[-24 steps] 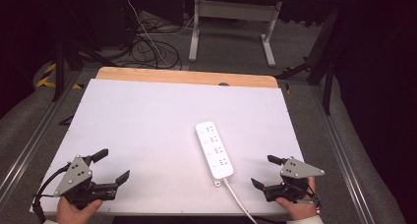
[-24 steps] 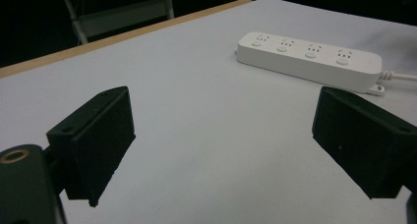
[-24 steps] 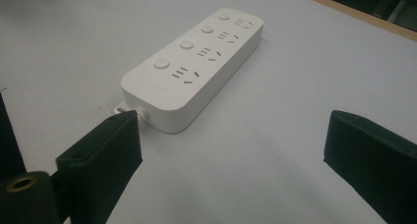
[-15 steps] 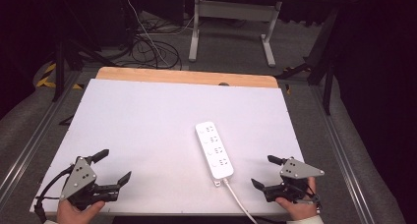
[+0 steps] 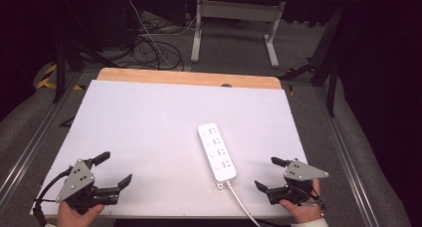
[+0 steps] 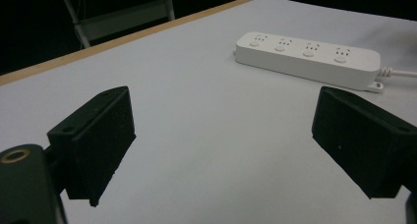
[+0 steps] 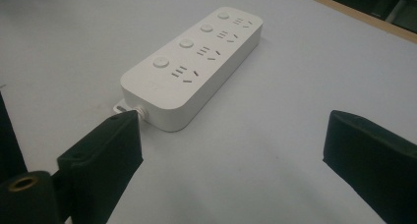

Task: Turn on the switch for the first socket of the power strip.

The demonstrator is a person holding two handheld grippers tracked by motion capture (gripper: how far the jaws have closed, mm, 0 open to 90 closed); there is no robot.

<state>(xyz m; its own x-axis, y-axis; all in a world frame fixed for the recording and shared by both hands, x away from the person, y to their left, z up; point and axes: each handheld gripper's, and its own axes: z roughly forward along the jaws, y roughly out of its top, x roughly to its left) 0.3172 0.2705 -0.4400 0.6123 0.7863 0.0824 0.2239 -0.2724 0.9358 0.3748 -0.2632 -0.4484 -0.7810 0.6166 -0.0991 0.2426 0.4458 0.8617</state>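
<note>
High view: power strip (image 5: 217, 151) between grippers.

A white desk (image 5: 149, 132) with a bare wooden strip (image 5: 189, 78) along its far edge stands on grey carpet (image 5: 239, 48). Beyond it, a white-legged table frame (image 5: 234, 10) and tangled black cables (image 5: 149, 43) sit in dim, dark surroundings.

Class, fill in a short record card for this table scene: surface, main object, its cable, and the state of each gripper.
surface: white table top, wooden strip along the far edge
main object: white power strip, four outlets, each with a round button, lying flat
cable: white cord leaving the strip's near end toward the person
left gripper: open, holding nothing
right gripper: open, holding nothing, beside the strip
</note>
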